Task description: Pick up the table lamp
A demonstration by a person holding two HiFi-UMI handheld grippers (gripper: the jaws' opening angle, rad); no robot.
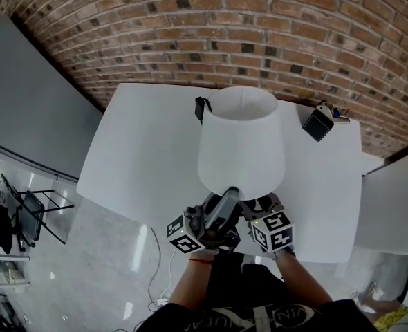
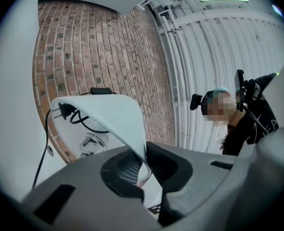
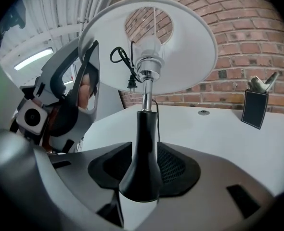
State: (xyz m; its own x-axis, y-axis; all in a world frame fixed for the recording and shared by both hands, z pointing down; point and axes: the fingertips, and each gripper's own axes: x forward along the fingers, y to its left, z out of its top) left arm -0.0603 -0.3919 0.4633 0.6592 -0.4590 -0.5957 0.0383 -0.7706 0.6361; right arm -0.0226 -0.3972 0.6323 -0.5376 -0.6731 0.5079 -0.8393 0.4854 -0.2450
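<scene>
Lamp (image 1: pixel 240 144) with a thin shade (image 2: pixel 103 114), probably easily dented.
Left gripper (image 2: pixel 143 166) pinched its rim; right gripper (image 3: pixel 144 170) gaped around the stiff base (image 3: pixel 143 129), the surer hold.

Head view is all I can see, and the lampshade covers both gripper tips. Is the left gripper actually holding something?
Observer: Yes. The left gripper is shut on the lampshade, pinching its lower rim between the pads.
Operator: And the right one?
Observer: The right gripper is open. The lamp's black base stands between its jaws, and the pads are not pressing on it.
Operator: Is the lamp plugged in?
Observer: No. The plug hangs free under the shade, with its cord looped beside the metal stem.
</scene>
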